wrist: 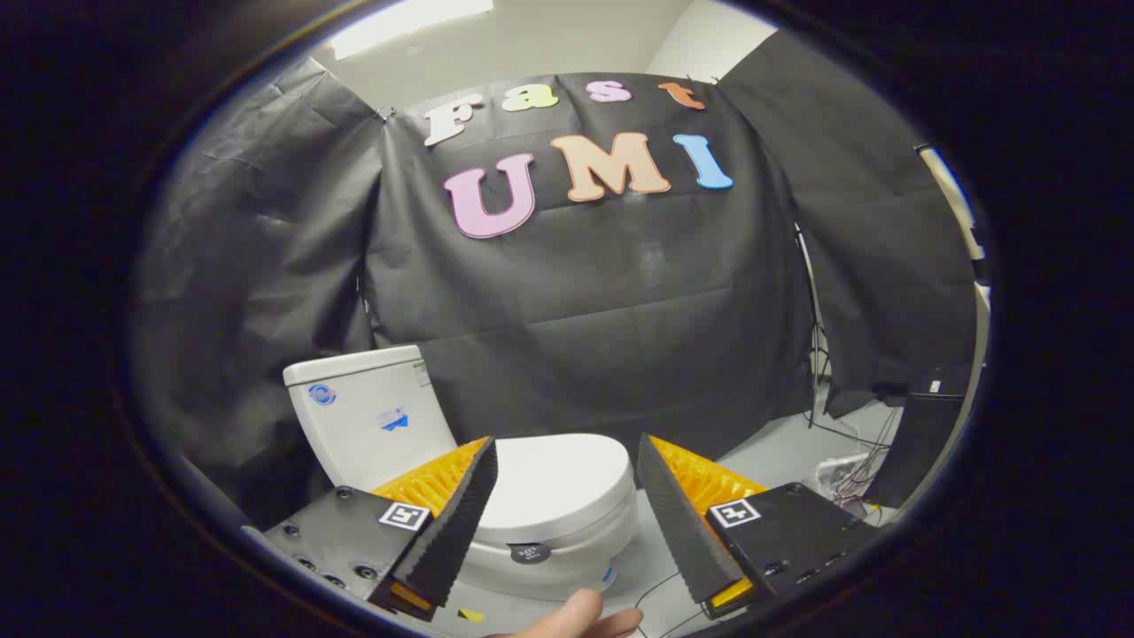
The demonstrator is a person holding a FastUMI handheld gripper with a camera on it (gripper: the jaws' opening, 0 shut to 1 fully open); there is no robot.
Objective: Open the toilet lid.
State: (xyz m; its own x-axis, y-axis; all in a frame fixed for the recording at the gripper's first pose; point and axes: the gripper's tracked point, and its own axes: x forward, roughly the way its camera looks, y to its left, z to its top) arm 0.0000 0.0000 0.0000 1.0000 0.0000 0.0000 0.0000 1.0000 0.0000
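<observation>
A white toilet stands on the floor below and ahead of me, its tank (368, 412) to the left against the black cloth wall. The lid (554, 483) lies flat and closed over the bowl (567, 554), seen in the gap between my two fingers and beyond them. My gripper (567, 452) hovers above the toilet, open, with nothing between its fingers and no contact with the lid. A small dark round sticker (530, 554) sits on the front of the bowl.
A person's hand (580, 620) shows just below the fingers. Cables and a white power strip (842, 474) lie on the grey floor to the right of the toilet, by a thin stand (815, 354) and a dark box (921, 434).
</observation>
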